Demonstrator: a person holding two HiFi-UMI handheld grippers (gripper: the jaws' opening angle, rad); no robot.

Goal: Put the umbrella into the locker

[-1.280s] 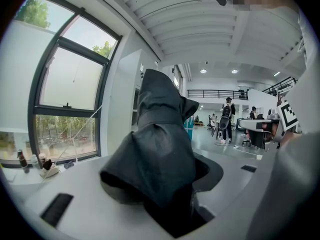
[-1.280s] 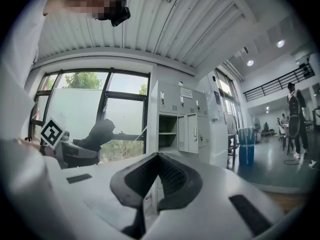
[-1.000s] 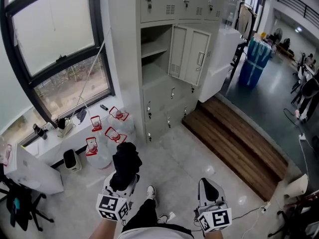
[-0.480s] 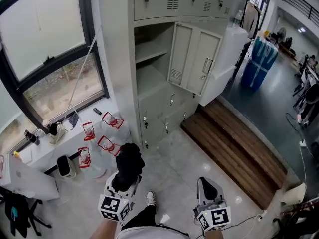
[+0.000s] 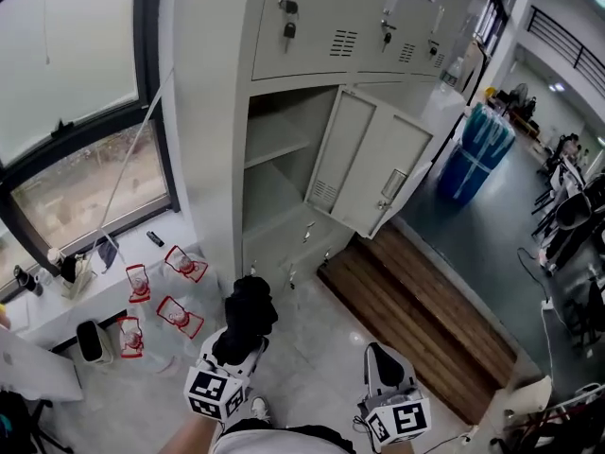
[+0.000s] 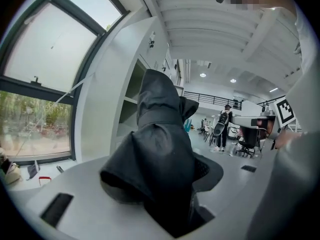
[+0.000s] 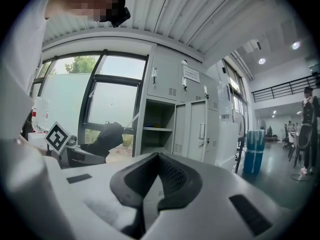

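One black umbrella sits clamped in the half-open left hand-held gripper.

The folded black umbrella covers the jaws of the left gripper in the head view. In the left gripper view it fills the centre, so the pads clamped on it stay out of sight and most of the open compartment of the locker lies hidden behind it. The person's left forearm is cut off by the head view's bottom edge. The locker's top row runs past that view's upper edge. The open door hides the locker fronts behind it. 1 notice on an upper door is too small to read. The people far down the hall are too small to make out.
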